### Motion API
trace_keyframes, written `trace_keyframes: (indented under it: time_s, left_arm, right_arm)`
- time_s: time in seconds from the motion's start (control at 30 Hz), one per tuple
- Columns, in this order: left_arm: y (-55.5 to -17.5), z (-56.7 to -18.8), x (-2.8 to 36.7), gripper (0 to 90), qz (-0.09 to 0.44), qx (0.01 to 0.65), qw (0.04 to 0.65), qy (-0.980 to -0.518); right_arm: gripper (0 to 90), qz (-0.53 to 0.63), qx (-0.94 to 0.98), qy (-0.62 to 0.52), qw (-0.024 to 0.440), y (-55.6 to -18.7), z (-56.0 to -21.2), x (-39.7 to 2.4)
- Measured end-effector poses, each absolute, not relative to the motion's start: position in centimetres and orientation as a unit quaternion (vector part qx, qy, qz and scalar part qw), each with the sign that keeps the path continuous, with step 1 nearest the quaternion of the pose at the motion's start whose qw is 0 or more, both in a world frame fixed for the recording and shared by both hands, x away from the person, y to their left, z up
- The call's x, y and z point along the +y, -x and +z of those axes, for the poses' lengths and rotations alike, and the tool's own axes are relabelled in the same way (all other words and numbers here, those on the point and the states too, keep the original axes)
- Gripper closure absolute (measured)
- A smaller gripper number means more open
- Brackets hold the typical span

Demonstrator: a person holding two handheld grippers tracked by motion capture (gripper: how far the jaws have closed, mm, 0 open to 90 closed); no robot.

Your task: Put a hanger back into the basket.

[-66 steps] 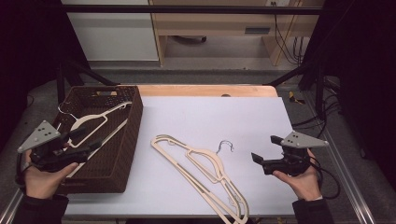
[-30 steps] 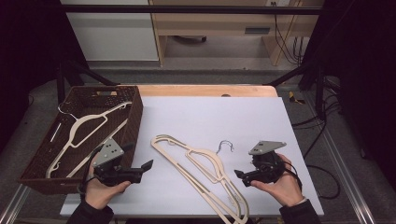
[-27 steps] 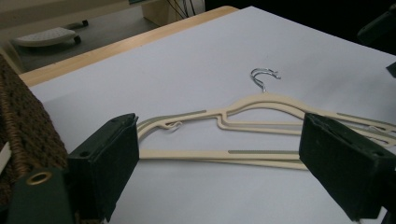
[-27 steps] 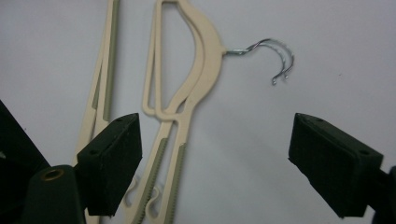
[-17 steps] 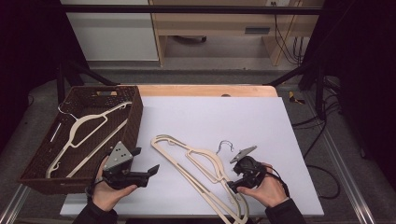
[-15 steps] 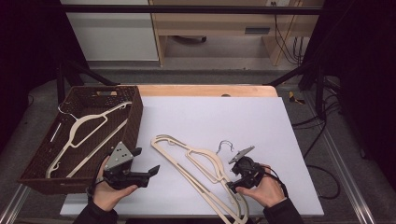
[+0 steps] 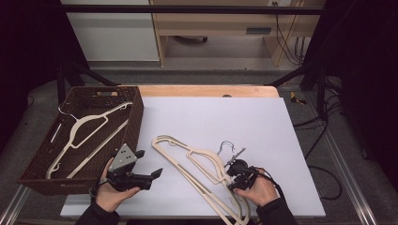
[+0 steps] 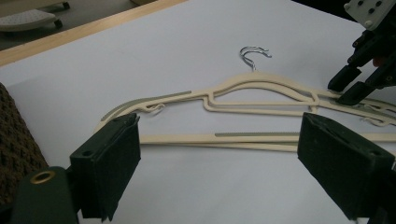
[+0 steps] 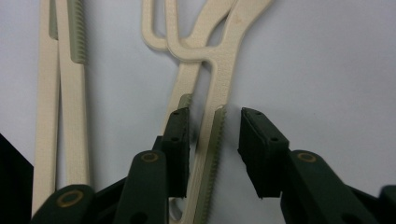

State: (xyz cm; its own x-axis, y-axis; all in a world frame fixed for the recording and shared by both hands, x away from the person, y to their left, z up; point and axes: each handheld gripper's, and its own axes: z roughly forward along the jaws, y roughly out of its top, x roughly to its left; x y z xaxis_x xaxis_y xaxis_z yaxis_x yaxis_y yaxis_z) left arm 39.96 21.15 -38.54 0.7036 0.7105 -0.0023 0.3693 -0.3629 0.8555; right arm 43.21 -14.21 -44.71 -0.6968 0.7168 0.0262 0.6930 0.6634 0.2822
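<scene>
My right gripper was down on the cream hangers lying stacked on the white table, near the front edge and right of centre. Its jaws had just been closing, and one hanger arm with a ribbed grey strip ran between them; the left pad sat against it while the right pad stood just clear, so nothing was pinched. My left gripper hovered to the left of the hangers, beside the brown basket, jaws spread wide and empty, pointed at the hangers. Another cream hanger lay inside the basket at the far left.
</scene>
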Motion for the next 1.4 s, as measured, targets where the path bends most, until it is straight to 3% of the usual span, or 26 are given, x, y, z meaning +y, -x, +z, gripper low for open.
trace_keyframes:
  time_s: [0.13,0.4,0.6,0.67,0.93,1.4]
  left_arm:
    - [-40.0,-38.6,21.2,12.9,0.186,0.336,0.453,-0.805]
    - [-40.1,-38.7,21.2,13.2,0.187,0.336,0.45,-0.806]
    - [-40.2,-38.8,21.2,13.4,0.185,0.334,0.447,-0.809]
    - [-40.2,-38.8,21.2,13.4,0.184,0.334,0.447,-0.809]
    - [-40.3,-38.6,21.4,13.5,0.184,0.335,0.447,-0.809]
    - [-40.6,-36.8,21.8,13.7,0.194,0.32,0.439,-0.817]
  right_arm:
    - [74.6,0.128,0.909,-0.395,0.04,-43.3,-44.8,-14.1]
    - [79.6,0.116,0.909,-0.398,0.033,-43.8,-44.7,-14.5]
    - [78.3,0.109,0.921,-0.373,0.03,-44.2,-44.7,-14.9]
    - [72.9,0.11,0.918,-0.38,0.02,-44.2,-44.7,-14.8]
    - [79.5,0.089,0.926,-0.365,0.039,-44.1,-44.8,-14.2]
    - [81.0,0.12,0.922,-0.364,0.059,-43.7,-43.3,-15.4]
